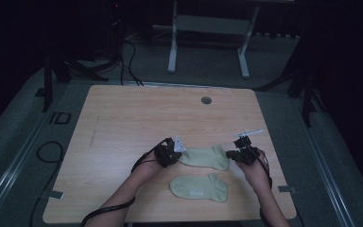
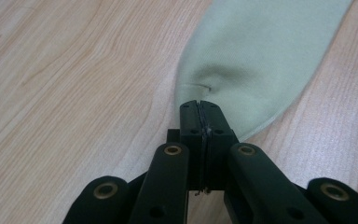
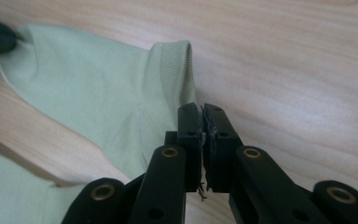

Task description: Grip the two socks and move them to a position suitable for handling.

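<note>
I hold the pale green knitted sock (image 1: 204, 157) stretched between my two grippers, a little toward the near right part of the light wooden worktop (image 1: 123, 123). My left gripper (image 2: 199, 108) is clenched on the rounded toe end; in the left gripper view the cloth puckers into a small dimple just ahead of the closed jaws. My right gripper (image 3: 201, 112) is clamped just as tight at the ribbed cuff (image 3: 170, 70), though in the right gripper view I cannot tell how much cloth the jaws really have: the cuff edge runs right up to them, so the pinch looks like a thin one at the very rim.

A second pale green sock (image 1: 199, 187) lies flat between the first one and the near edge of the worktop, just apart from it.

I judge the sock to be very light, soft and limp, with some stretch. It will sag and fold wherever I do not support it, and it will not slide out easily since the knit gives the pads some purchase. Nothing here is fragile, but pulling hard would only stretch it out of shape. The best holds are the two ends, as now: the doubled ribbed cuff is the firmer one, and a deeper pinch there would be safer than one at the rim.
</note>
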Tool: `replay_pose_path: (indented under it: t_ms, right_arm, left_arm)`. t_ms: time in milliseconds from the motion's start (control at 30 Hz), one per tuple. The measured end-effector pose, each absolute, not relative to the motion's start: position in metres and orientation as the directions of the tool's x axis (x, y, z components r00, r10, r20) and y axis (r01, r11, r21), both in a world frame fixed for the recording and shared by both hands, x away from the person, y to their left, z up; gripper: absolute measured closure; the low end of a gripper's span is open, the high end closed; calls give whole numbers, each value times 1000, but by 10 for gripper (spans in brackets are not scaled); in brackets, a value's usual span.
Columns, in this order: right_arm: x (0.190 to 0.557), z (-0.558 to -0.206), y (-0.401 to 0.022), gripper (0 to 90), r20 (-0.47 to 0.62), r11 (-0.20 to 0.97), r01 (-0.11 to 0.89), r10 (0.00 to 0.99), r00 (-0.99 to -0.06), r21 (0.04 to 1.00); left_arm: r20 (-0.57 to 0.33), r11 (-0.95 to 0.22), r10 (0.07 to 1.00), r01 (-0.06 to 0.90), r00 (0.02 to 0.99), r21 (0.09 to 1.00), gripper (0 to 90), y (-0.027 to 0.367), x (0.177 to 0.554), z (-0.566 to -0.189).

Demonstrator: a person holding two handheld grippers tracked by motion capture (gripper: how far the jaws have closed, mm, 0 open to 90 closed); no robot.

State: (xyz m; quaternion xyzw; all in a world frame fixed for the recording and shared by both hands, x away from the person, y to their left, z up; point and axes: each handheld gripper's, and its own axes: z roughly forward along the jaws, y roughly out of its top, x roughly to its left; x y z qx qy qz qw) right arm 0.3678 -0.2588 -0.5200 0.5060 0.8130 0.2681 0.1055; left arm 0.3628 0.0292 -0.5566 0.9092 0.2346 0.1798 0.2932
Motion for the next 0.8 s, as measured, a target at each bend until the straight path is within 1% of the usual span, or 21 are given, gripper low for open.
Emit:
replay_pose_path:
  t_ms: [200,367,400,433,500,567,633,667,700,733,800]
  right_arm:
    - [367,-527,-261,862,77,361,771,882,-465,524]
    - [367,-532,-265,857,86,356,780,884,-460,514]
    - [367,-534,-265,812,89,363,783,881,-466,506]
    - [367,-533,-265,781,84,365,781,881,-466,507]
    - [367,-533,-265,771,83,365,780,881,-466,508]
    - [367,-531,-266,731,86,360,780,882,-464,512]
    - [367,-530,-267,714,85,362,778,881,-466,513]
    - [367,-529,-267,699,91,360,779,880,-466,513]
    - [367,-529,-266,693,89,361,775,879,-469,518]
    - [366,-528,-266,682,88,363,773,878,-471,520]
    - [365,-527,-265,671,87,365,769,876,-475,524]
  left_arm:
    - [224,-742,516,301,827,599,878,24,365,-556]
    - [197,-721,532,318,823,616,875,26,366,-556]
    - [191,-716,534,320,824,621,836,27,366,-556]
    - [186,-712,534,320,825,625,821,28,366,-556]
    - [164,-701,543,337,824,629,820,30,367,-556]
    - [151,-699,546,349,824,624,784,30,367,-555]
    - [128,-691,548,360,827,627,763,31,366,-553]
    - [124,-692,546,362,828,624,732,30,364,-552]
    - [128,-701,535,354,835,618,728,30,363,-551]
    - [132,-706,527,346,839,618,706,29,361,-551]
    - [132,-715,519,345,844,609,699,29,359,-550]
